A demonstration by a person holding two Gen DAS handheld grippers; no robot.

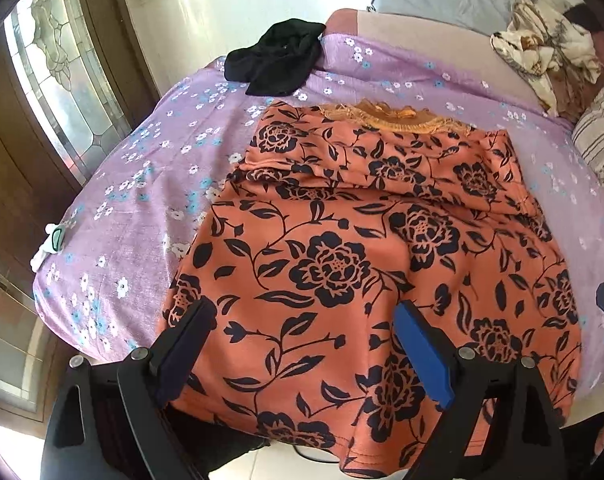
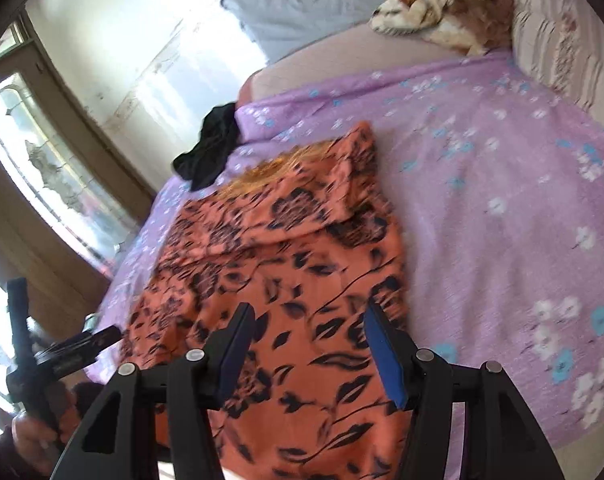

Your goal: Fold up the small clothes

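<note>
Both grippers hover spread over the near hem: the left gripper point(image 1: 302, 344) and the right gripper point(image 2: 308, 344), neither pinching anything. The orange floral garment point(image 1: 342, 248) lies on the purple sheet point(image 1: 133, 184), sleeves folded in. Beyond it, black clothing point(image 1: 277, 56).

Home bedroom: bed point(image 1: 113, 208), pillow point(image 1: 602, 140).
</note>
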